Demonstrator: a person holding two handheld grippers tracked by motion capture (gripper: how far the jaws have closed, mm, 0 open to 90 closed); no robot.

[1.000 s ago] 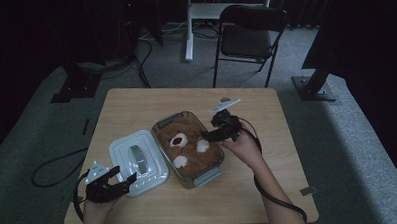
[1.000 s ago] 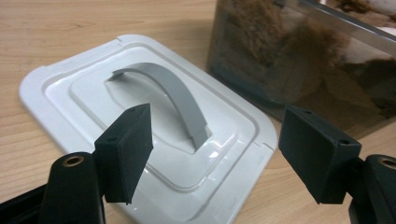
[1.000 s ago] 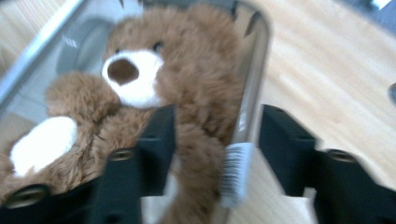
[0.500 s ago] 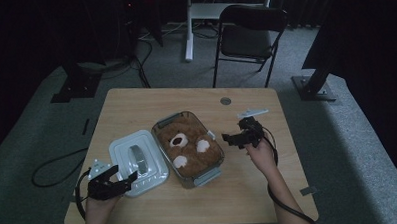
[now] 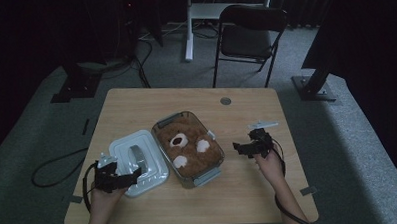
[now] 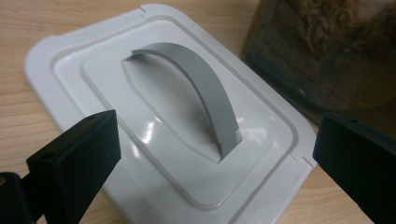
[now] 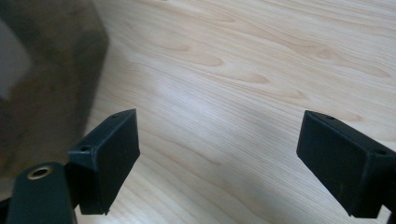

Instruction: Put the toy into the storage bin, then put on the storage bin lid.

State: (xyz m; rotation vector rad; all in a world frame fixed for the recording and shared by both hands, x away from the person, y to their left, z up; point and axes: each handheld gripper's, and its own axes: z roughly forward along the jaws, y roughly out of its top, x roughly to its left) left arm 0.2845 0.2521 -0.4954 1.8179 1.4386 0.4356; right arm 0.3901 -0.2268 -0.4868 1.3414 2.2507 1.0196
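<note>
Your left gripper (image 6: pixel 210 154), jaws just opened wide and empty, hovers over one white lid (image 6: pixel 154 116) near the table's (image 5: pixel 136 106) front-left corner; your right gripper (image 7: pixel 219 154), likewise just opened empty, angles beside one teddy-filled container (image 5: pixel 211 174).

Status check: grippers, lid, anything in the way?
Left gripper open, jaws just widened, over the lid. Right gripper open, empty. Container uncovered; nothing in the way.
</note>
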